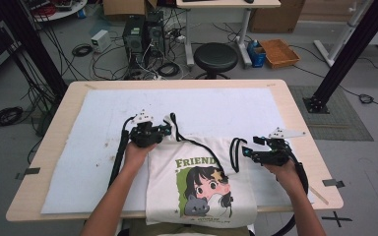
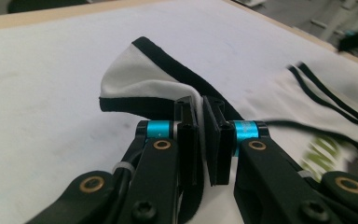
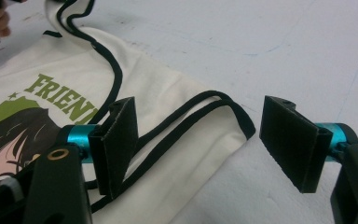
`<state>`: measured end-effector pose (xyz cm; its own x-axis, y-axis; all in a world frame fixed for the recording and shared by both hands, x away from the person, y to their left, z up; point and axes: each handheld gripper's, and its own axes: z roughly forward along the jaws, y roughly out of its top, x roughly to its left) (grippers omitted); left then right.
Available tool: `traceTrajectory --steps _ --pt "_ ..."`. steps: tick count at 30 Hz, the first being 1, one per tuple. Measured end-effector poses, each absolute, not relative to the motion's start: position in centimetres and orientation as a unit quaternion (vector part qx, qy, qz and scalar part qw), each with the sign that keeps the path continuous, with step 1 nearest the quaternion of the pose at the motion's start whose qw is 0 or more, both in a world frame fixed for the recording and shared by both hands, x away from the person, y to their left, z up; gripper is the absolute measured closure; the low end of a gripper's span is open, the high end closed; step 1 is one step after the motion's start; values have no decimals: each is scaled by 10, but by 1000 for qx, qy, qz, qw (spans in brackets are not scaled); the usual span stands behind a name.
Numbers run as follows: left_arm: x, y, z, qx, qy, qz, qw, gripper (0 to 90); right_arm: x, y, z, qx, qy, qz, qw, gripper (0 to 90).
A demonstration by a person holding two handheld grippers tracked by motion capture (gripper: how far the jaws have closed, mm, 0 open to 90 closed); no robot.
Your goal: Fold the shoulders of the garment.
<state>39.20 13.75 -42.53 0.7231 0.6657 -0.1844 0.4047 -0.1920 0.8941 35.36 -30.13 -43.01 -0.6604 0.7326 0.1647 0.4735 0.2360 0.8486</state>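
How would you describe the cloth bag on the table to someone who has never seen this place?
On the wooden table, over a white mat, lies a cream cloth tote bag at the near edge. It has thin black strap handles and a cartoon girl under green lettering, and the left gripper pinches its corner.

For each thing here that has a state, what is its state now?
Left gripper: shut on the tote bag's corner.
Right gripper: open, jaws either side of the bag's other corner.
Tote bag: flat on the table, printed side up, one corner lifted.
Black straps: loose on the bag.
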Motion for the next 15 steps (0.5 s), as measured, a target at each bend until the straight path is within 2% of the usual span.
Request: traceTrajectory --steps 3,6,8,12,15 --pt "365 140 -422 776 321 116 531 808 353 -302 -430 390 774 480 136 277" --pt "344 149 -418 778 321 131 524 570 354 -302 -430 393 772 480 134 277" --pt "341 156 -417 765 336 139 532 471 354 -302 -430 394 772 480 134 277" --pt "352 157 -417 753 360 137 533 425 354 -299 -430 391 774 479 134 277" --pt "377 147 -412 751 389 121 520 400 355 -297 -431 390 776 478 133 277"
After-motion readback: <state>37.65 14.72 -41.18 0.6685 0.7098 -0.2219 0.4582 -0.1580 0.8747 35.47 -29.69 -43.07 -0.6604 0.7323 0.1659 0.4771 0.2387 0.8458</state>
